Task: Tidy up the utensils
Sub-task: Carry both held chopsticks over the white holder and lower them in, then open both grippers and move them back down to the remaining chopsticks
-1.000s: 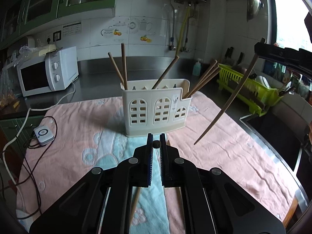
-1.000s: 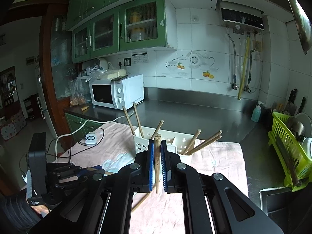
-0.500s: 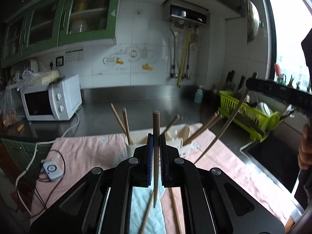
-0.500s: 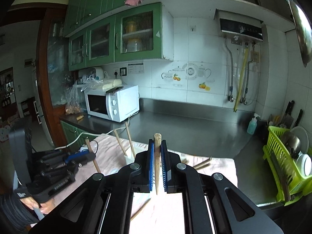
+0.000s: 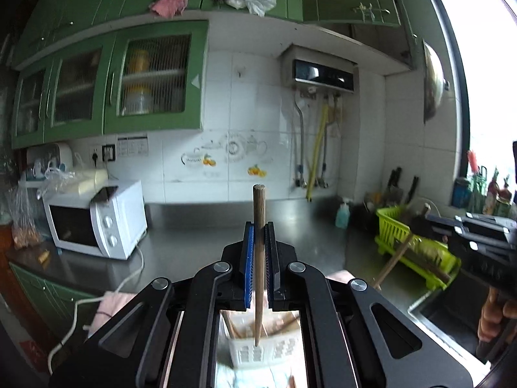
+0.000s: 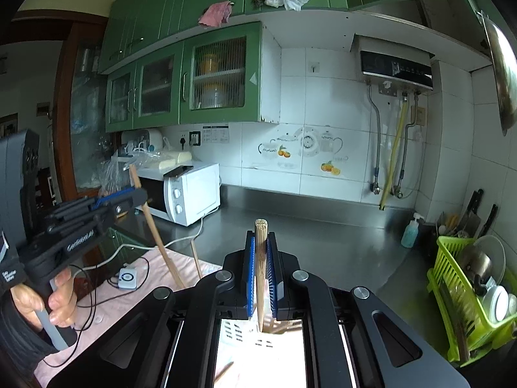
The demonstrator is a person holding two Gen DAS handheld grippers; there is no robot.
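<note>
Both grippers are clamping chopsticks upright: left gripper (image 5: 258, 239) gripping a dark chopstick (image 5: 258, 258), right gripper (image 6: 261, 249) a bamboo one (image 6: 260, 271), hovering over the partly filled white holder (image 5: 258, 350); strays are lying on the cloth.

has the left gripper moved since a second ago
Yes. The left gripper has gone up with its chopstick: the white holder has dropped from mid-frame to the bottom edge of the left wrist view.

Left gripper (image 5: 258, 242) clamped, raised, right gripper (image 6: 261, 252) clamped, raised
</note>
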